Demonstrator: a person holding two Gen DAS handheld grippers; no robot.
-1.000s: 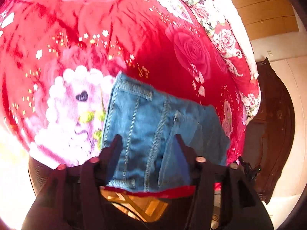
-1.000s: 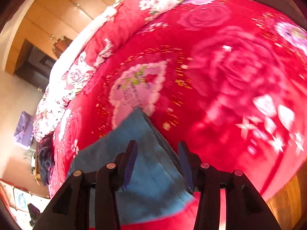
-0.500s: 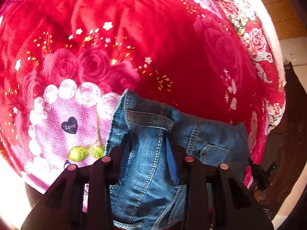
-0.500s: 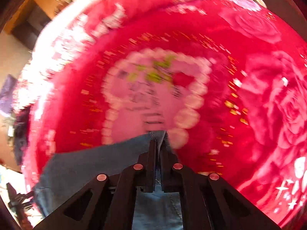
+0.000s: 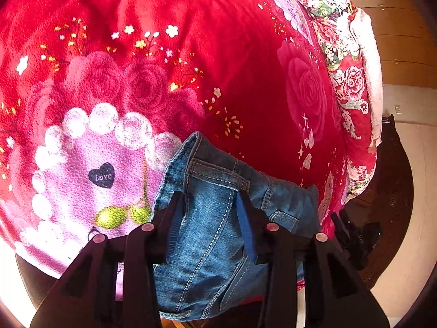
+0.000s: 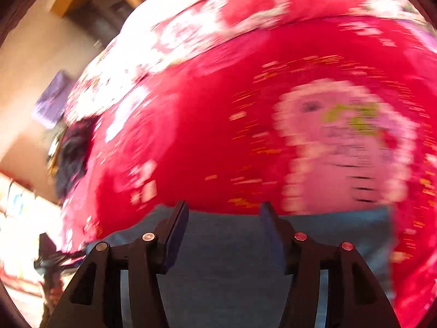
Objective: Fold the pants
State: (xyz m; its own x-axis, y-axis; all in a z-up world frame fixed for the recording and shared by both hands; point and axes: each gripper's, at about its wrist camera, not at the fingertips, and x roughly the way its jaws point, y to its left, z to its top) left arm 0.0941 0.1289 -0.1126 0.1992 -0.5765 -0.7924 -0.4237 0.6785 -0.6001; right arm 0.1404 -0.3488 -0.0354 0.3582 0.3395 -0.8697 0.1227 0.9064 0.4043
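Observation:
The blue denim pants [image 5: 213, 235] lie folded near the front edge of a bed, waistband and back pocket facing up. My left gripper [image 5: 209, 199] is open, its jaws spread over the waistband part without pinching it. In the right wrist view, which is blurred by motion, the pants [image 6: 226, 246] show as a flat plain blue panel. My right gripper [image 6: 224, 210] is open over that panel's far edge and holds nothing.
The bed is covered by a red floral blanket [image 5: 245, 68] with a pink heart motif [image 5: 90, 169]. A dark wooden bed end [image 5: 390, 205] stands at the right. A floral quilt [image 6: 191, 32] lies along the far side, with the floor past it.
The right gripper was shut on the pants' edge half a second ago and has opened and swung sideways. The left gripper has stayed open and moved forward over the waistband.

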